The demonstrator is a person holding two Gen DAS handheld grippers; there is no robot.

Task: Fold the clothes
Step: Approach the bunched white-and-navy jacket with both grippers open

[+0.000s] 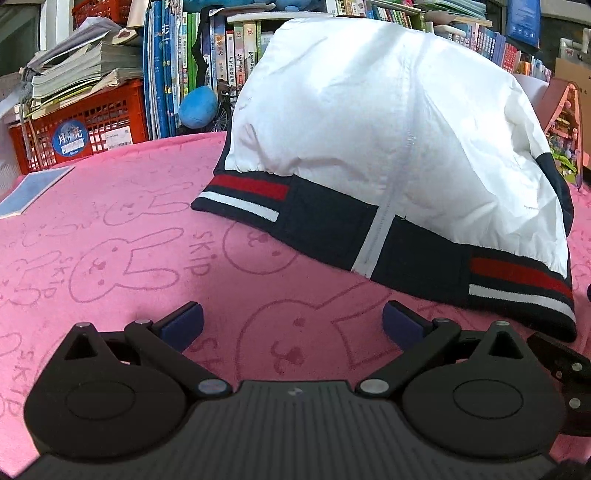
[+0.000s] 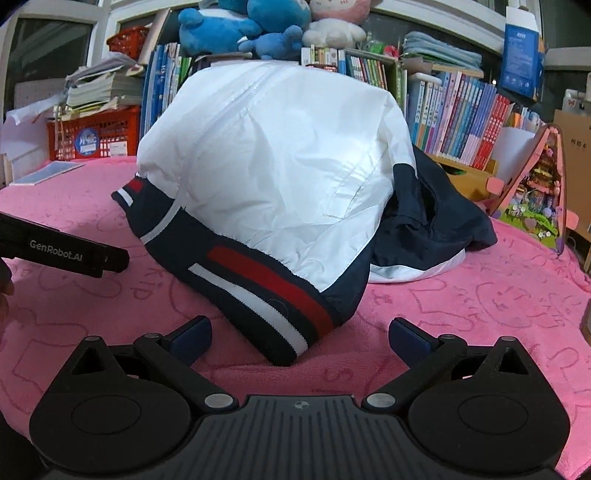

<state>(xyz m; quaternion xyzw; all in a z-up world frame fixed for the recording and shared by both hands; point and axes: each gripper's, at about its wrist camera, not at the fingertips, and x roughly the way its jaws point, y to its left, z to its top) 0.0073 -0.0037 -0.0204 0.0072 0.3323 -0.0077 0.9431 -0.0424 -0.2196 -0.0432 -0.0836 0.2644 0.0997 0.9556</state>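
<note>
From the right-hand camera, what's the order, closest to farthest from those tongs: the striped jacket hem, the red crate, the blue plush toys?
1. Striped jacket hem: just ahead of the right tongs, centre.
2. Red crate: far left, behind the pink blanket.
3. Blue plush toys: top, on the bookshelf.

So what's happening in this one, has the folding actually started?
Not yet, by the look of it. A white jacket with a navy hem band lies in a puffed heap on the pink rabbit-print blanket, unfolded. A person holds two grippers just short of it: the left gripper and the right gripper both have jaws wide open with nothing between them. The right one faces the striped hem corner.
</note>
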